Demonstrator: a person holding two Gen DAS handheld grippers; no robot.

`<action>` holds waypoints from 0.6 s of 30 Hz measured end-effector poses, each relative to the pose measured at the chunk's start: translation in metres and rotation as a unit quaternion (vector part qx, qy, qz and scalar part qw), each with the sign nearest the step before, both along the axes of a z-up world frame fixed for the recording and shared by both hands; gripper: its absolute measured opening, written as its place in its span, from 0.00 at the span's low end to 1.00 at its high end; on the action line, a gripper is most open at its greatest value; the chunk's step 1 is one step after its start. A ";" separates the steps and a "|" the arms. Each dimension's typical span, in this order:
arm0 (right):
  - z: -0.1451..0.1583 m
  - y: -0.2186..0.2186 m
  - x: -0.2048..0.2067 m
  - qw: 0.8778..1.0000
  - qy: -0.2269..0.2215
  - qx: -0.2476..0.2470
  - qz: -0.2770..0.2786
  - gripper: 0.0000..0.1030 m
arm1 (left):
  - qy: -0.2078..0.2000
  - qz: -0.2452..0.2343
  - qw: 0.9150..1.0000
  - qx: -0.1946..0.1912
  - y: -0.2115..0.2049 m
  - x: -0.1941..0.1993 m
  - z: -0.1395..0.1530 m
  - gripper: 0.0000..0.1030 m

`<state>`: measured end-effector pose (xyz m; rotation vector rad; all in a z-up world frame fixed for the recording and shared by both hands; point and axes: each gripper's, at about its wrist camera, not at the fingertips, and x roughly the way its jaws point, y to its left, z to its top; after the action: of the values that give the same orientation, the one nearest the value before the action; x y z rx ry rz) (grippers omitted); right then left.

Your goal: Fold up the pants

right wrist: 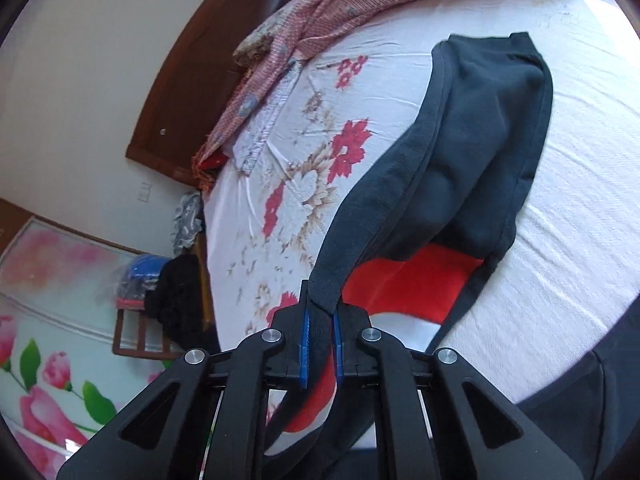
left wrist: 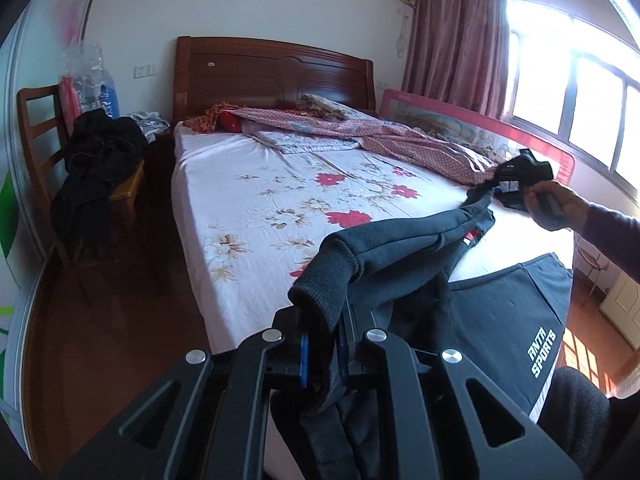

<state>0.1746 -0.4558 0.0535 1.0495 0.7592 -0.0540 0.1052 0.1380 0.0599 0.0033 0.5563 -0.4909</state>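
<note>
Flowered bed, dark pants stretched between clamped left gripper, clamped right gripper

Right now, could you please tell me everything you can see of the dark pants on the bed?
The pants are dark navy, of thick fleecy fabric, with a ribbed knit cuff and a red panel. They are unfolded and partly lifted, the far part resting on the floral bedsheet. The left hand-held gripper is shut on the cuff end; the right hand-held gripper is shut on a dark edge, so the cloth hangs slack between them.
</note>
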 end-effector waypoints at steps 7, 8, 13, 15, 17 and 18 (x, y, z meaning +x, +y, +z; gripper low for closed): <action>-0.008 0.013 -0.176 0.999 0.000 0.029 -0.016 0.08 | -0.053 -0.028 0.996 0.064 0.007 -0.057 -0.019 0.10; -0.022 0.016 -0.197 0.999 0.013 0.028 -0.022 0.08 | -0.052 -0.036 0.995 0.075 0.008 -0.065 -0.027 0.10; -0.105 0.022 -0.265 0.992 0.077 0.075 -0.068 0.08 | -0.047 -0.089 0.980 0.171 -0.006 -0.105 -0.062 0.12; -0.123 0.022 -0.273 0.989 0.081 0.092 -0.082 0.08 | -0.046 -0.096 0.974 0.198 -0.010 -0.116 -0.072 0.12; -0.124 0.019 -0.272 0.989 0.074 0.098 -0.088 0.08 | -0.039 -0.093 0.972 0.211 -0.010 -0.120 -0.077 0.12; -0.121 0.018 -0.272 0.989 0.067 0.101 -0.087 0.08 | -0.037 -0.090 0.972 0.214 -0.008 -0.122 -0.078 0.12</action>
<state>-0.0970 -0.4376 -0.0672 1.3135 0.8048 -0.2040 -0.0167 0.1296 -0.0176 0.4863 0.5819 -0.5356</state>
